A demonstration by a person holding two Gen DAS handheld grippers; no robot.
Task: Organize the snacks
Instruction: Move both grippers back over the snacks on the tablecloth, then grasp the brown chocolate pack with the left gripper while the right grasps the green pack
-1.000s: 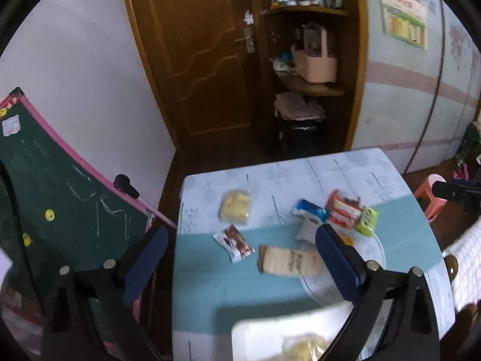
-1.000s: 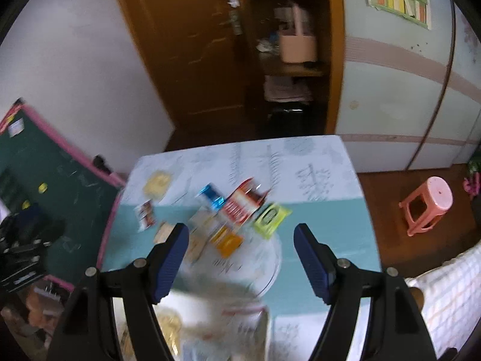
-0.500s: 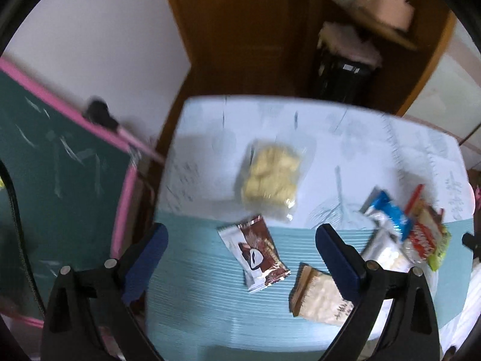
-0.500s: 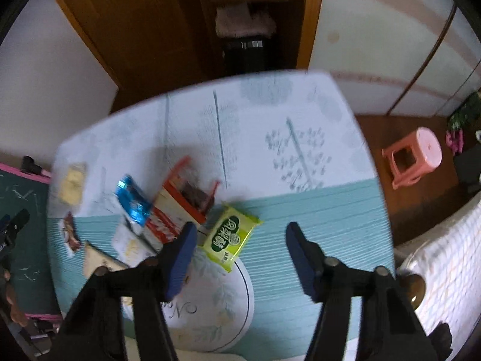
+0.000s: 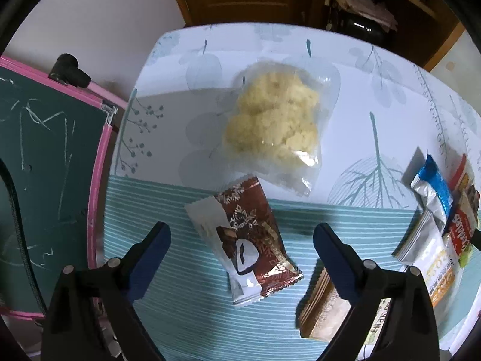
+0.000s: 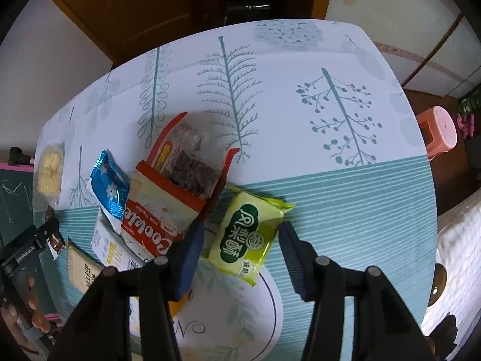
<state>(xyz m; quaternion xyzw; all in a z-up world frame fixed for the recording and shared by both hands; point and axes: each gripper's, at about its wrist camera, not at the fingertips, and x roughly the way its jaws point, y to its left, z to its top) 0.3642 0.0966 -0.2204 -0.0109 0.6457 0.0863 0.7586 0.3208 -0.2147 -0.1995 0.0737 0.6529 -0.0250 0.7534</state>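
Both claws are pointing down at the table (image 6: 300,60). Right claw (image 6: 240,234) is sitting low in its view with its jaws closing around the green pack (image 6: 246,234), which is lying between them at the lower middle; the pads are not yet pressing on it, so the claw is released. Left claw (image 5: 240,237) is sitting at the bottom of its view, jaws wide and closing a little, with the brown pack (image 5: 246,240) lying flat between them and untouched, so it too is released. Going by size, the table is filling most of both views, white with tree prints in the upper part and teal stripes lower down. A green board (image 5: 45,165) with a pink frame is standing along the left edge of the left view. A clear bag (image 5: 273,120) of yellow crumbly snack is lying above the brown pack, near the middle of that view. A red cookie box (image 6: 168,198) is lying open at the left of the green pack, just beside it, with a blue pack (image 6: 109,188) touching its left side. A tan pack (image 5: 327,310) is lying at the lower right of the left view, partly behind the right finger. A pink stool (image 6: 439,129) is standing at the right edge of the right view.
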